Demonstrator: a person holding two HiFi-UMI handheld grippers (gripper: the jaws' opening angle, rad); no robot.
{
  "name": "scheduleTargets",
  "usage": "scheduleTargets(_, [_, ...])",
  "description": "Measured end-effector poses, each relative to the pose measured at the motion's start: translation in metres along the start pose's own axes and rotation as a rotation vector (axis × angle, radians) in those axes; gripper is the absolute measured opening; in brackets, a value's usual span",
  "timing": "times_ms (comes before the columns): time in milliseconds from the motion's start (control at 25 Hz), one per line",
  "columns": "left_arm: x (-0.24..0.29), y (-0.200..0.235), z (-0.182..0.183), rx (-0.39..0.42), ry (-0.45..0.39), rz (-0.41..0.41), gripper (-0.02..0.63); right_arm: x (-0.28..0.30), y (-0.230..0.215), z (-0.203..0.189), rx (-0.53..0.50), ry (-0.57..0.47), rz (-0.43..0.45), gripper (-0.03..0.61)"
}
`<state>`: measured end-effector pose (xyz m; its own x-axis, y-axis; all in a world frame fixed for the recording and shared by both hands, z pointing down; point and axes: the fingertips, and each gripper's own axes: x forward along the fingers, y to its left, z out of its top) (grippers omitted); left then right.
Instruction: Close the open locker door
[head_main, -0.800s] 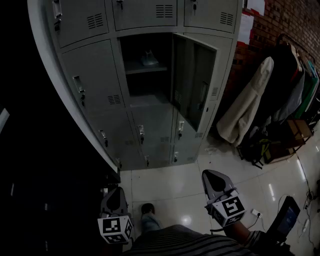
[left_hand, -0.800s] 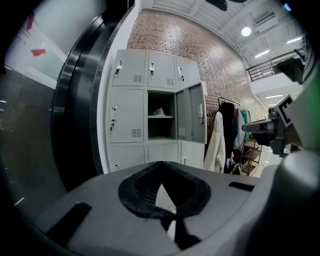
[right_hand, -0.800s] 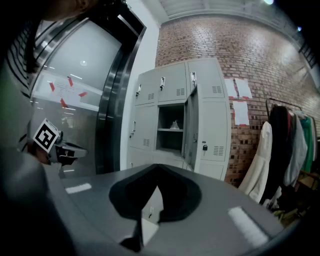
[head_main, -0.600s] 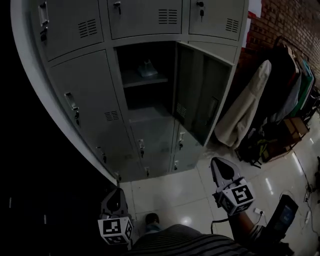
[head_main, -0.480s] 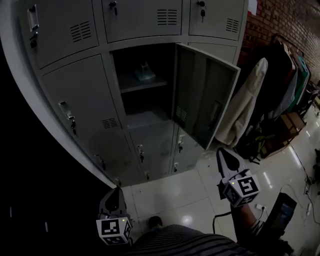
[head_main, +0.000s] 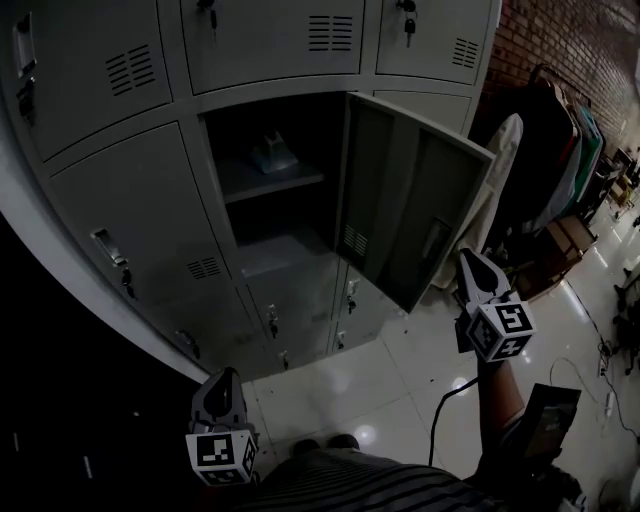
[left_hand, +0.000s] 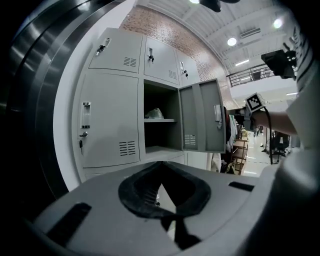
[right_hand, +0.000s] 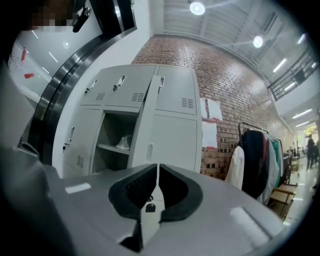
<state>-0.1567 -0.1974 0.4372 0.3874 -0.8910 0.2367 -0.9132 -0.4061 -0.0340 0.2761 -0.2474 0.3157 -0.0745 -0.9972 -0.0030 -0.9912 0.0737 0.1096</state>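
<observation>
The grey locker bank fills the head view. One middle compartment (head_main: 262, 190) stands open, a small pale object (head_main: 272, 152) on its shelf. Its door (head_main: 410, 205) swings out to the right, hinged on the right side. My right gripper (head_main: 468, 260) is raised just right of the door's free lower corner, apart from it, jaws shut on nothing. In the right gripper view the door (right_hand: 170, 142) shows almost edge-on beyond the shut right gripper (right_hand: 157, 166). My left gripper (head_main: 222, 376) hangs low by the floor, shut and empty (left_hand: 161, 164), facing the open door (left_hand: 202, 117).
A clothes rack (head_main: 560, 120) with dark garments and a white coat (head_main: 503, 150) stands against the brick wall (head_main: 570, 40) right of the lockers. Boxes (head_main: 560, 238) and a cable (head_main: 445, 400) lie on the glossy tile floor. The person's feet (head_main: 330, 442) are below.
My right gripper has risen and swung right, up to the level of the door's lower corner. The head view has tilted, bringing the lockers closer. The left gripper has stayed low.
</observation>
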Motion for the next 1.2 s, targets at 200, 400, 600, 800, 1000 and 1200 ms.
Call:
scheduleTargets(200, [0.009,-0.003,0.004,-0.005,0.006,0.022,0.005,0.012,0.007,-0.006,-0.005,0.017,0.076,0.0])
scheduleTargets(400, [0.016,-0.012,0.008,-0.002,0.002,0.043,0.005,0.009,0.026,-0.002,0.012,-0.009,0.17,0.0])
scheduleTargets(600, [0.015,-0.016,0.006,0.007,0.016,0.061,0.005,-0.001,0.076,0.007,-0.019,-0.033,0.311,0.0])
scheduleTargets(800, [0.007,-0.009,0.005,0.003,0.019,0.102,0.005,0.01,0.144,0.003,-0.083,-0.029,0.464,0.0])
scheduleTargets(1000, [-0.008,0.009,0.004,-0.008,0.019,0.165,0.005,0.038,0.197,0.002,-0.085,-0.033,0.566,0.0])
scheduleTargets(1200, [-0.025,0.034,-0.004,-0.012,0.032,0.227,0.005,0.069,0.245,0.011,-0.109,-0.066,0.638,0.0])
